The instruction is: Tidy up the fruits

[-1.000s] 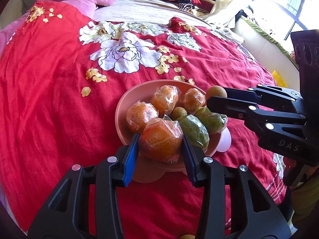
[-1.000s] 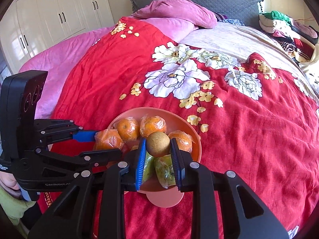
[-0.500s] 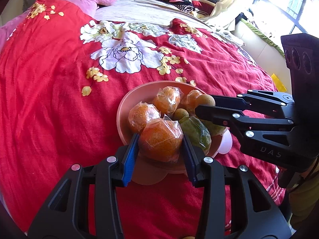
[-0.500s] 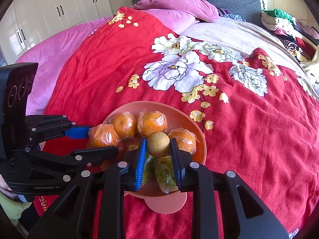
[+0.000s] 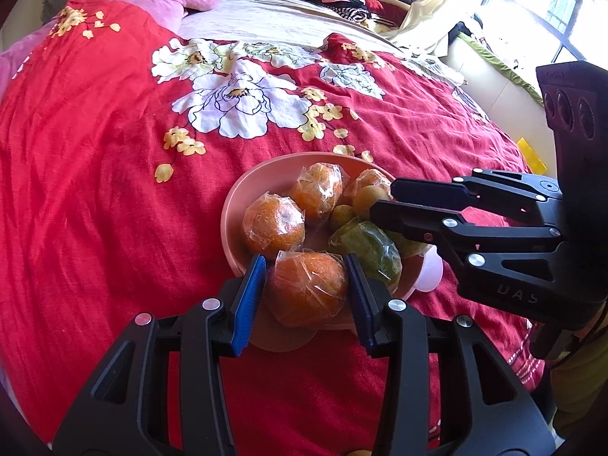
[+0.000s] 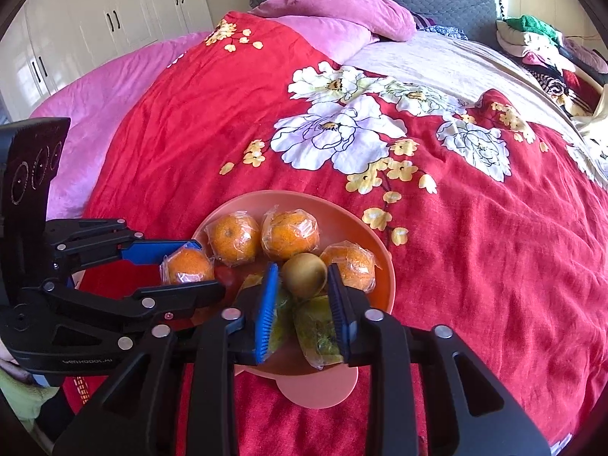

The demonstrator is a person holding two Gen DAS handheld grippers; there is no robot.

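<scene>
Right wrist view: the right claw (image 6: 303,296) had just been opening, its pads clear of the brown fruit (image 6: 305,275) between them. The left claw (image 5: 304,288) gripped a wrapped orange (image 5: 307,288) at the pink bowl's (image 5: 243,193) six o'clock rim, on the red bed cover (image 5: 95,171).

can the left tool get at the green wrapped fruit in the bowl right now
Probably not yet. The left tool is shut on a wrapped orange, so its jaws are full. The green wrapped fruit lies just beside it in the bowl, uncovered, reachable once the orange is released.
</scene>
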